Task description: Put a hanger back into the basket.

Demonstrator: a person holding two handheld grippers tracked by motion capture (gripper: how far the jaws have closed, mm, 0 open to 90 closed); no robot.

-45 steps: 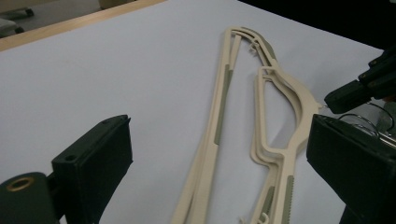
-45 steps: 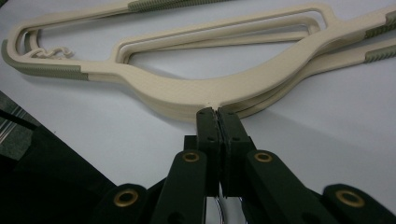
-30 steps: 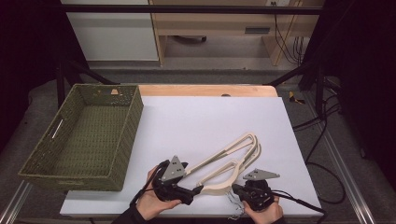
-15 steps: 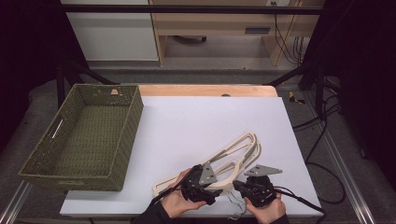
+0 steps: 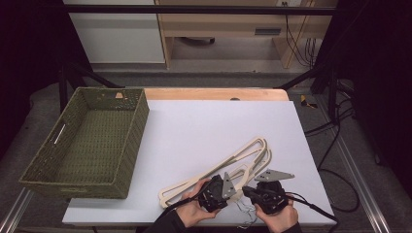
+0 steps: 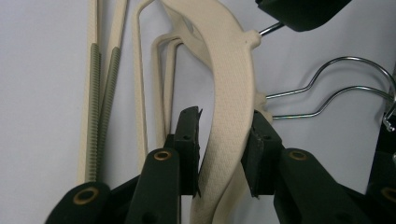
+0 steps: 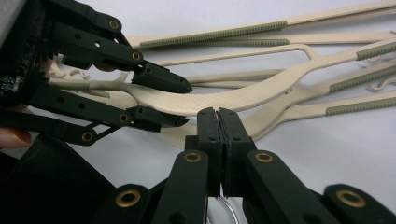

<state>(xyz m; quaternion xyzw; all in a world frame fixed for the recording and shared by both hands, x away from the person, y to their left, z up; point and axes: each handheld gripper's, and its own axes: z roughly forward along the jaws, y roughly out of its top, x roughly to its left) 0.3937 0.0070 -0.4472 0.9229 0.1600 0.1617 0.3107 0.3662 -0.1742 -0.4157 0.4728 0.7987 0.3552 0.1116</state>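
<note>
your left gripper (image 6: 219,154) has its jaws spread around the top cream hanger (image 6: 231,88) in the pile at the white table's (image 5: 204,126) near edge. your right gripper (image 7: 218,123) has its jaws pressed together, just beside it.

- The high view looks from above the person's side, forward and down, taking in the whole white desk (image 5: 218,131), the green basket (image 5: 87,141) at its left and the floor beyond.
- The left gripper view rides on the left tongs (image 6: 223,154), very close, looking along the jaws at the cream hangers (image 6: 231,79).
- The right gripper view sits low on the right tongs (image 7: 217,135), facing across the desk.
- All three share the hangers near the front edge; the right gripper view also catches the left tongs.
</note>
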